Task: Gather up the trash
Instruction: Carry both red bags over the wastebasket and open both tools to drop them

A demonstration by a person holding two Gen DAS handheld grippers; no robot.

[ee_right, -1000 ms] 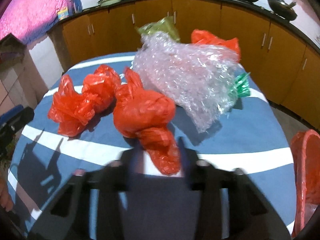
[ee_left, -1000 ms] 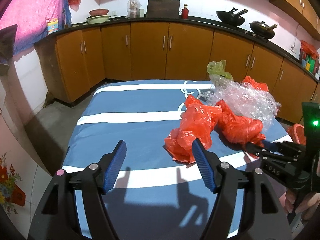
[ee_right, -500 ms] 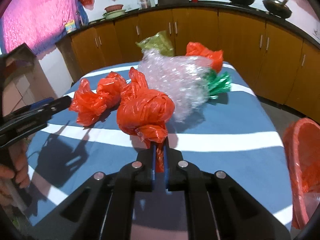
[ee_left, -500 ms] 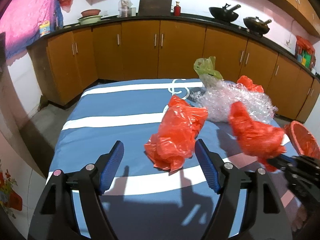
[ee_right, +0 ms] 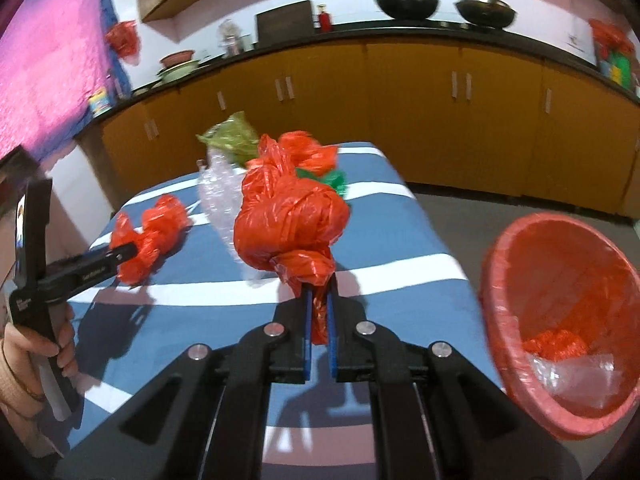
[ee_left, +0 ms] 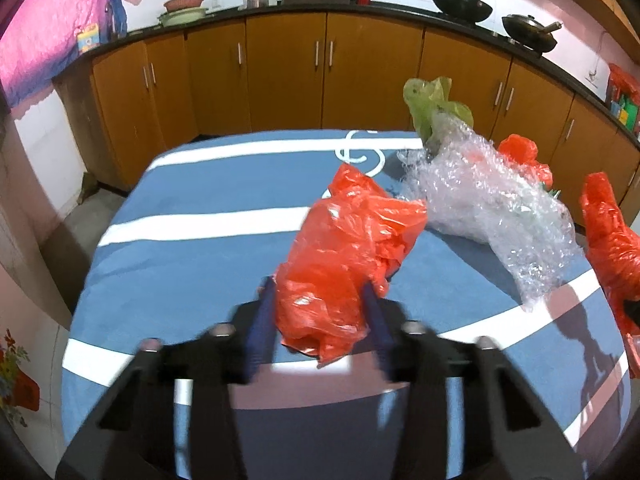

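Left wrist view. My left gripper [ee_left: 320,320] has just been closing, and its blue pads now press both flanks of a crumpled red bag [ee_left: 344,264] lying on the blue-and-white striped table [ee_left: 192,248]. Grasped, though low on a loose bulge. I judge the bag nearly weightless, soft and slick: it will squash and may slide out, so a bite on a bunched fold would hold better. Just beyond it lies a heap of bubble wrap [ee_left: 492,216], with a green bag [ee_left: 436,108] at its far end. A second red bag [ee_left: 612,240] hangs at the right edge.

Right wrist view. My right gripper [ee_right: 319,320] is clenched on the twisted tail of a knotted red bag [ee_right: 288,232], lifted clear of the table. A sound hold: the tail is the densest part. To the right stands a red-lined bin [ee_right: 496,280], some scraps already inside. At left, a hand [ee_right: 28,344] holds the other gripper against its bag [ee_right: 152,232].
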